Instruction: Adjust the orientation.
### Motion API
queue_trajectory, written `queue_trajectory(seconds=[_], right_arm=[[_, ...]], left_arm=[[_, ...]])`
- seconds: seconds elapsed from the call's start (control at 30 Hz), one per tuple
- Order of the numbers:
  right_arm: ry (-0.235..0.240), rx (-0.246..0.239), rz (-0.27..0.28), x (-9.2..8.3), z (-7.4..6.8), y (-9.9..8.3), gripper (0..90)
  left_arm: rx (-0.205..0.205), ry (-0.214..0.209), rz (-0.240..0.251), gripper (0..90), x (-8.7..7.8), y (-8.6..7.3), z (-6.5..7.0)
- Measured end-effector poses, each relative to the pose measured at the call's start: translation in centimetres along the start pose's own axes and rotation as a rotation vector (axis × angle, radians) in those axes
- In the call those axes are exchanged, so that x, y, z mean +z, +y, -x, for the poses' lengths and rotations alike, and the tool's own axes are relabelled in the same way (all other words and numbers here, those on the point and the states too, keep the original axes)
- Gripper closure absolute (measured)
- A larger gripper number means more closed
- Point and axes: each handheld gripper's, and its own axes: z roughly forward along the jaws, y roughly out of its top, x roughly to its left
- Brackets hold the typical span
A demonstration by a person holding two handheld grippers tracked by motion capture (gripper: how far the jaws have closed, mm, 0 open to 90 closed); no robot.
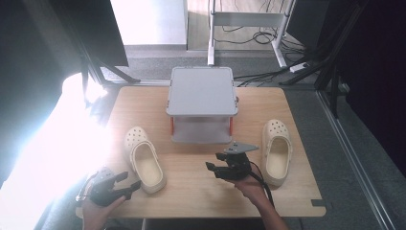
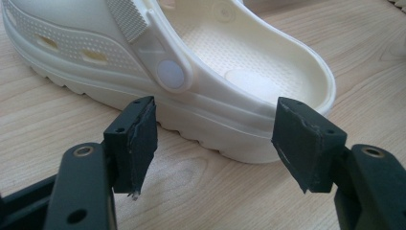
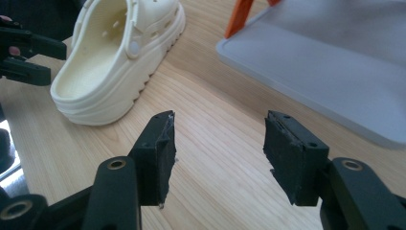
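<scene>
Trouble looms if the released left claw [image 1: 128,186] clenches early, nudging the near clog [image 1: 144,159] across the counter [image 1: 191,187] while the right claw [image 1: 214,166] hangs empty, jaws wide

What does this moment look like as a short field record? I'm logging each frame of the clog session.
table: wooden
rack: grey two-tier, at the far middle
left clog: cream, heel toward the person
right clog: cream, near the right edge
left gripper: jaws open, at the left clog's heel, not touching
right gripper: jaws open and empty, between rack and right clog, aimed toward the left clog
</scene>
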Motion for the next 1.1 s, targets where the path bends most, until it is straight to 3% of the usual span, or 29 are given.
queue_trajectory(seconds=[0.2,0.43,0.5,0.73,0.77,1.1], right_arm=[[0.019,-0.024,-0.033,1.5,-1.1,1.4,46.4],[0.067,-0.056,-0.083,4.1,-2.7,3.4,48.1],[0.1,-0.075,-0.117,5.4,-3.6,4.2,48.1],[0.108,-0.107,-0.165,8.0,-4.9,5.6,48.5],[0.124,-0.107,-0.196,8.8,-5.3,6.2,48.5],[0.138,-0.122,-0.256,10.8,-6.2,8.1,48.5]], left_arm=[[-0.002,-0.001,-0.001,32.9,0.0,0.0,0.0],[-0.003,0.003,0.0,32.9,-0.1,-0.1,-0.2],[-0.007,0.001,0.001,32.9,-0.1,-0.1,-0.4],[-0.012,-0.001,0.0,32.9,-0.2,-0.1,-0.5],[-0.014,0.0,0.0,32.9,-0.2,-0.2,-0.4],[-0.01,-0.001,0.001,33.0,-0.2,-0.2,-0.5]])
